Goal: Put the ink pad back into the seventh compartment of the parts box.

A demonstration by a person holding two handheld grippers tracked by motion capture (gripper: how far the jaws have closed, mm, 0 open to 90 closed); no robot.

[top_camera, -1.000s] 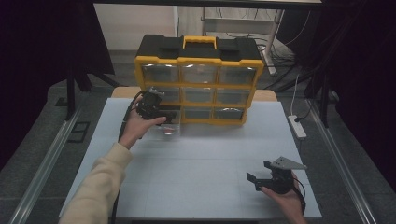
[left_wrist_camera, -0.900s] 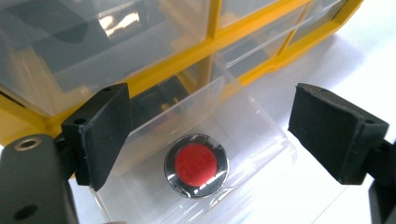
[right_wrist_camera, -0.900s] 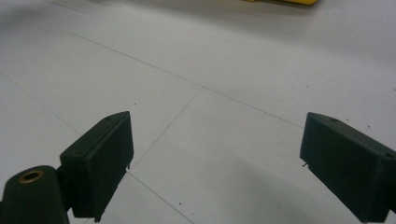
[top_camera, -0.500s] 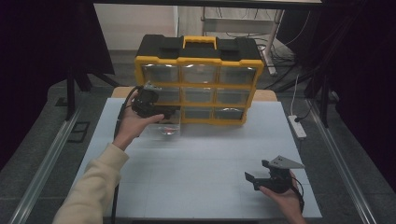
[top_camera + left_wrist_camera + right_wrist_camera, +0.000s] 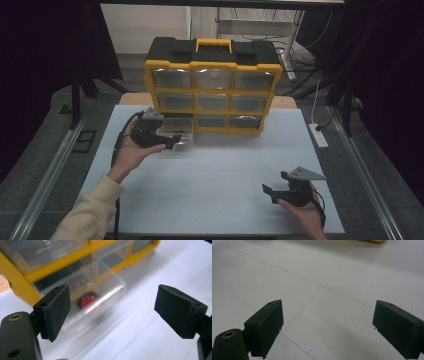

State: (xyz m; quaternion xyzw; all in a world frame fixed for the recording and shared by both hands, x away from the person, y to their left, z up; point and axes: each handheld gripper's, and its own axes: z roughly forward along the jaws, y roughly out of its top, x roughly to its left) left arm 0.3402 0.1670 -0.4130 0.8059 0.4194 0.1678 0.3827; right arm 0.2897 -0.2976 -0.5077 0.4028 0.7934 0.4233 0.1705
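The clear drawer (image 5: pixel 180 131) juts lengthwise from the yellow organizer (image 5: pixel 212 85) toward the wide, empty left claw (image 5: pixel 174 141).

No legible text, label, brand, number or sign appears in any view. The yellow and black drawer cabinet (image 5: pixel 213 85), upper centre of the high view, carries no readable marking on its frame or handle. The clear drawer (image 5: pixel 92 293), upper left of the left gripper view, is unlabelled, and the white table (image 5: pixel 220 170) shows only plain seam lines.
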